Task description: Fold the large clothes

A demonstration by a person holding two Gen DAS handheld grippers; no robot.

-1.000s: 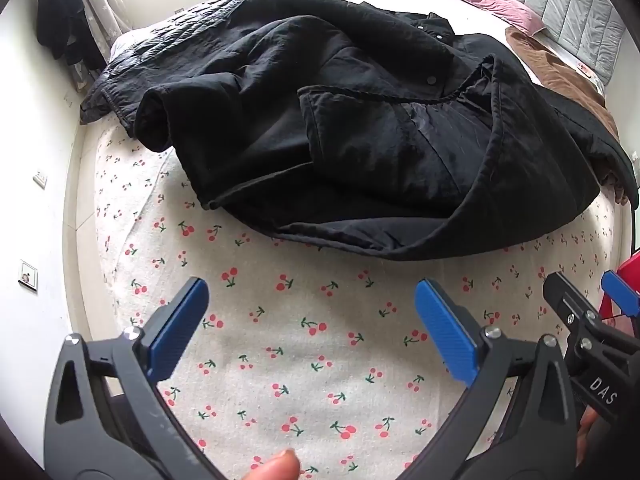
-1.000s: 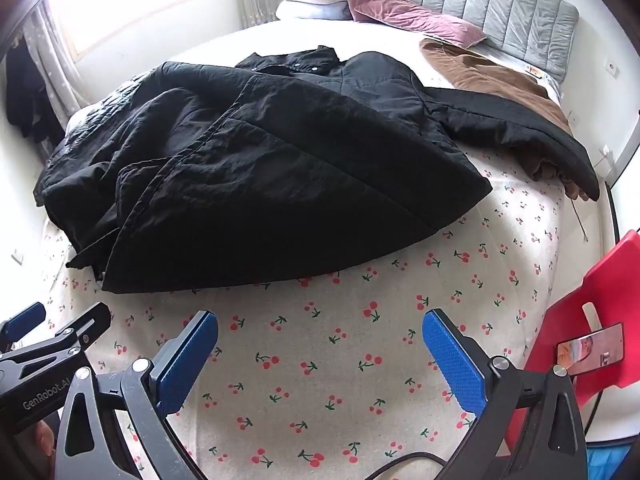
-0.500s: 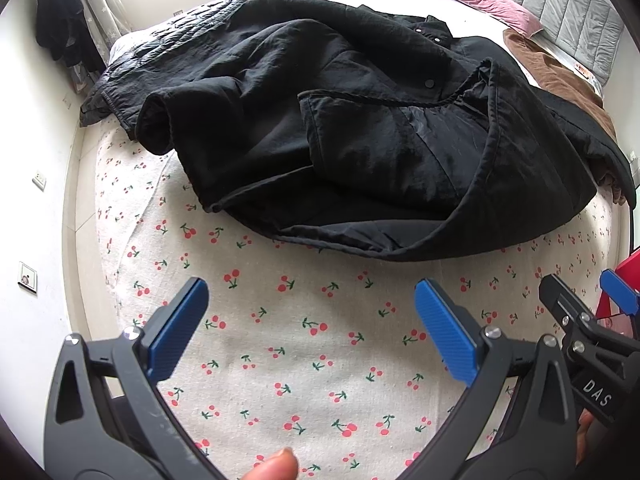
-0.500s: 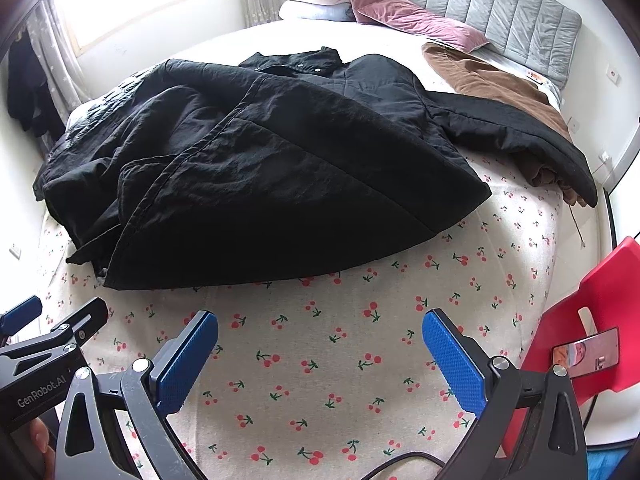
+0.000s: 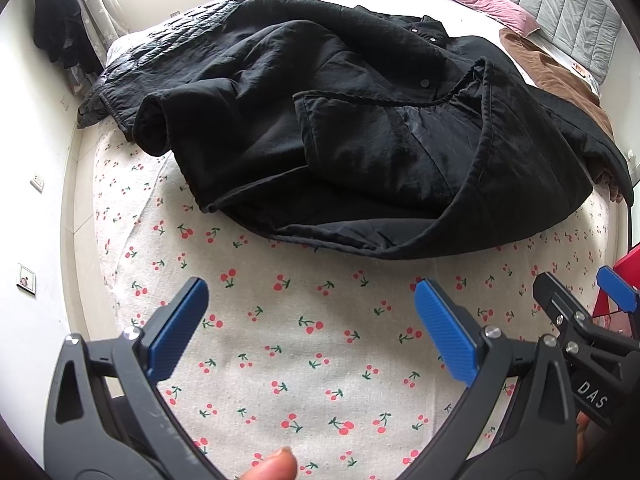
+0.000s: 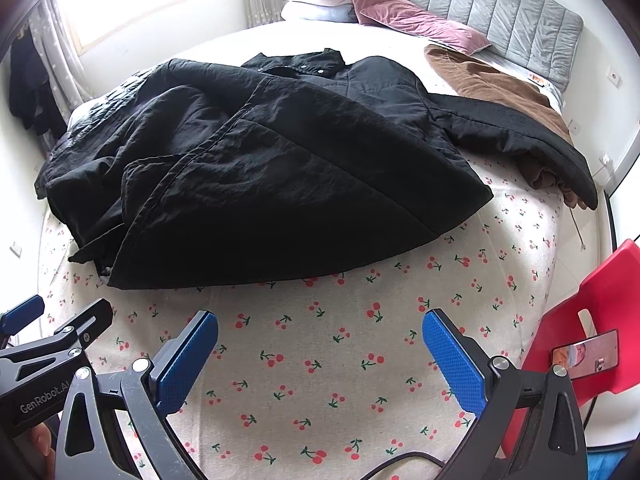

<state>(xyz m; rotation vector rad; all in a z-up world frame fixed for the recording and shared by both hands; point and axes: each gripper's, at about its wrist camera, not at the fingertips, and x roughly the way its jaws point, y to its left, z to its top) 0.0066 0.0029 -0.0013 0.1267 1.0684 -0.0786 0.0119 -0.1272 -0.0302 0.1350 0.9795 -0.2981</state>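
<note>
Two claws are in view, each with two blue pads. The left claw (image 5: pixel 312 316) hangs with its jaws spread wide and nothing between them, above bare cherry-print sheet (image 5: pixel 304 360); a fingertip (image 5: pixel 272 468) shows at the bottom edge of its view. The right claw (image 6: pixel 320 346) is just as wide and empty, over the same sheet, and each claw shows at the side of the other's picture.

Between the claws and the clothes runs an open band of sheet across the bed's near end. To the right, a red chair (image 6: pixel 592 312) stands beside the bed with one phone (image 6: pixel 586 354) resting on it.

One black coat (image 6: pixel 272 176), large and padded, lies across the middle of the bed. It is rumpled, not flat: in the left view its near front panel is turned back, showing shinier lining inside, and a sleeve is bunched toward the left. Its hem lies nearest the claws; its collar with snap buttons points toward the headboard. One sleeve stretches right to the bed's edge, lying over one brown garment (image 6: pixel 500 80).

Farther back, a pink pillow (image 6: pixel 420 24) and white pillows (image 6: pixel 316 4) sit against the grey padded headboard (image 6: pixel 500 12). Dark clothing (image 5: pixel 52 36) hangs at the far left by the curtain.
</note>
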